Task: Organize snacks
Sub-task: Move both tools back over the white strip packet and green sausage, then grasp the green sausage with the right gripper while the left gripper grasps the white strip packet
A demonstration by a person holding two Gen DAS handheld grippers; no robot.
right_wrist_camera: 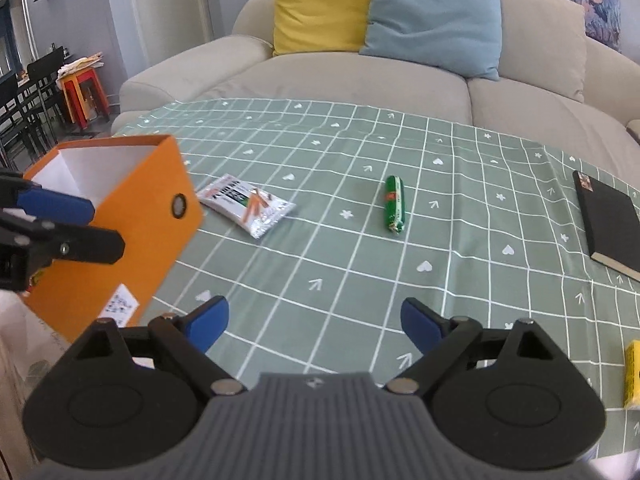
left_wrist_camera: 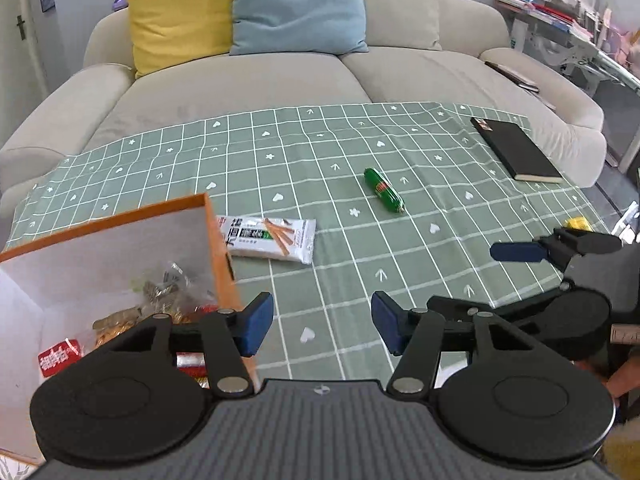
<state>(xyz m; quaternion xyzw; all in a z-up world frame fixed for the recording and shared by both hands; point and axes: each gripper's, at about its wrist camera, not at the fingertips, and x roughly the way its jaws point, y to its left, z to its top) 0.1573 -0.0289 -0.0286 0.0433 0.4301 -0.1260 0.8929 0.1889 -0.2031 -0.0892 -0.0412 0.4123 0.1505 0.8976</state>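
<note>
An orange box point(left_wrist_camera: 218, 240) with a white inside stands at the table's left and holds several wrapped snacks point(left_wrist_camera: 160, 300); it also shows in the right wrist view point(right_wrist_camera: 132, 216). A white snack packet point(left_wrist_camera: 272, 240) lies just right of the box point(right_wrist_camera: 248, 206). A green sausage stick point(left_wrist_camera: 383, 190) lies mid-table point(right_wrist_camera: 395, 204). A yellow packet point(right_wrist_camera: 633, 374) lies near the front right edge. My left gripper point(left_wrist_camera: 322, 326) is open and empty beside the box's right wall. My right gripper point(right_wrist_camera: 314, 324) is open and empty above the cloth.
A black notebook point(left_wrist_camera: 516, 148) lies at the table's right side point(right_wrist_camera: 610, 220). A green checked cloth point(left_wrist_camera: 320, 152) covers the table. A beige sofa point(left_wrist_camera: 248, 76) with yellow and blue cushions stands behind it. Chairs and a red stool point(right_wrist_camera: 84, 92) stand far left.
</note>
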